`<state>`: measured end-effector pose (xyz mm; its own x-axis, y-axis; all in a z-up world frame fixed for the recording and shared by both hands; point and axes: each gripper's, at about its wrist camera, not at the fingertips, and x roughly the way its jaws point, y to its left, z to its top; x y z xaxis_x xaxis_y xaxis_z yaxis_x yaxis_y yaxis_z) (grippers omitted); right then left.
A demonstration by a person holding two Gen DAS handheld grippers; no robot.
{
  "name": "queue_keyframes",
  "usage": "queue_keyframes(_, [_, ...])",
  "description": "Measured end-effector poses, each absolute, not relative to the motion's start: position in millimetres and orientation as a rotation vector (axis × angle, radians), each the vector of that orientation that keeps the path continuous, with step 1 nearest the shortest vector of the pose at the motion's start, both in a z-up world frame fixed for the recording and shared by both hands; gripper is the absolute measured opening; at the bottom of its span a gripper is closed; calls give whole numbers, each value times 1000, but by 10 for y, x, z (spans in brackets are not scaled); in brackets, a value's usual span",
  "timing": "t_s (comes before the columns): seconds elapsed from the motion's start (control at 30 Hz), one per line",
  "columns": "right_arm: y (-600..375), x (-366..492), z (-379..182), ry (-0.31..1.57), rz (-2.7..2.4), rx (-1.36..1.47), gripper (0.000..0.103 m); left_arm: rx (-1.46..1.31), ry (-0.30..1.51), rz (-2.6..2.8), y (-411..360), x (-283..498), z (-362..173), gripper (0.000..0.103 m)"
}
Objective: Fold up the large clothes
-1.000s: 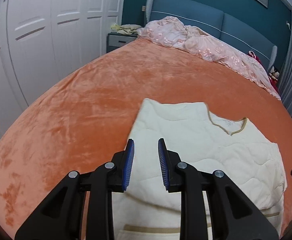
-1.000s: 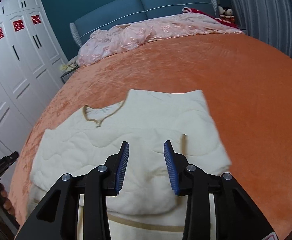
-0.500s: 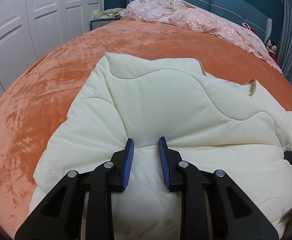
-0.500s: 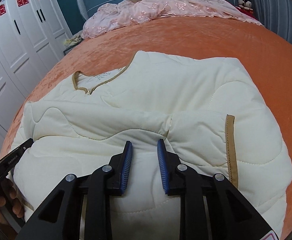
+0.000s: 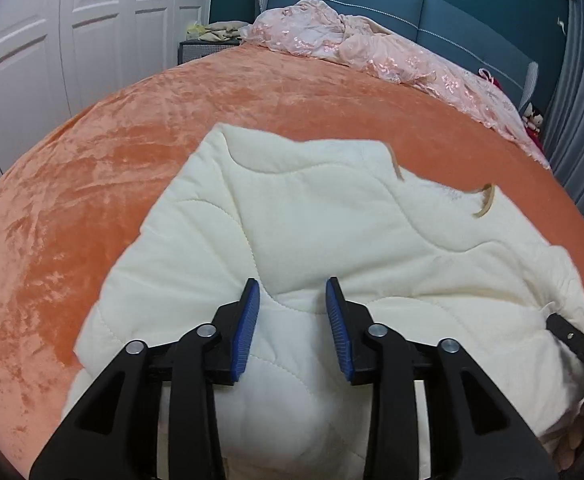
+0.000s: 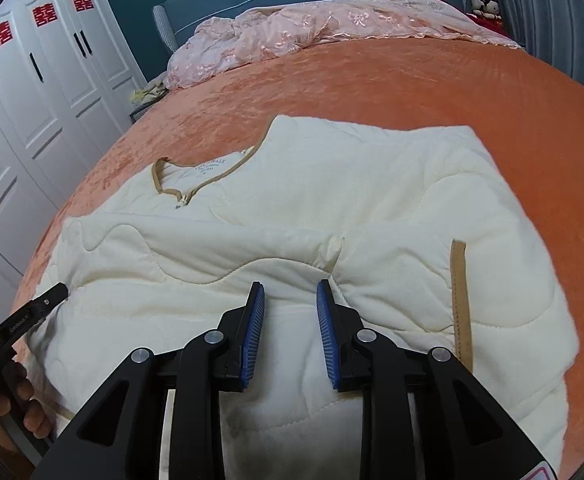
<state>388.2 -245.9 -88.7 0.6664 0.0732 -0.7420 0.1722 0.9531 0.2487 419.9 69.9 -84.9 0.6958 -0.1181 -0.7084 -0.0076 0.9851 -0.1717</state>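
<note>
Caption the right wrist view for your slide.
Right claw open over a cream quilted jacket folded on an orange velvet bedspread.

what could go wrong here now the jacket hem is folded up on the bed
The left gripper and right gripper have just been opening over the cream jacket; its puffy folded-up bottom edge may spring back. The tan-trimmed cuff lies on top and could slide out. The fold line looks wavy, so the next fold may come out crooked.

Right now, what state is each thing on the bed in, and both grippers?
Jacket: spread on the blanket, lower part folded up over the body, zipped.
Left gripper: open, just widened, over the fold.
Right gripper: open, just widened, over the fold.
Pink quilt: bunched at the headboard.
Blanket: spread flat.
</note>
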Motion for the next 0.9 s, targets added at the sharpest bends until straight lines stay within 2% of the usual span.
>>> queue_keyframes(0.07, [-2441, 3929, -660, 804, -47, 297, 33, -173, 758, -54, 853, 4252, -598, 37])
queue_keyframes(0.13, [-2389, 4107, -480, 783, -2, 333, 34, -186, 741, -32, 995, 4435, -399, 49])
queue_keyframes(0.27, [-2053, 4843, -413, 808, 168, 444, 36, -284, 798, -5, 1212, 5047, -305, 50])
queue_keyframes(0.33, [-1815, 5235, -511, 846, 209, 437, 41, -305, 832, 3, 1229, 5298, -382, 50])
queue_keyframes(0.5, [-1349, 5974, -908, 963, 239, 411, 41, -373, 949, -11, 1193, 5685, -843, 48])
queue_keyframes(0.67, [-1180, 6184, -1268, 1025, 261, 425, 43, -301, 876, 13, 1111, 5592, -1135, 49])
queue_keyframes(0.7, [-1145, 6166, -1288, 1012, 283, 415, 36, -299, 854, 13, 1112, 5556, -1157, 49])
queue_keyframes(0.73, [-1115, 6138, -1299, 996, 307, 402, 13, -300, 839, 12, 1112, 5533, -1172, 49])
queue_keyframes(0.77, [-1091, 6113, -1312, 990, 317, 387, 3, -302, 829, 12, 1120, 5523, -1184, 49])
queue_keyframes(0.9, [-1206, 6023, -1319, 923, 263, 415, 2, -316, 811, 6, 1142, 5517, -1201, 50])
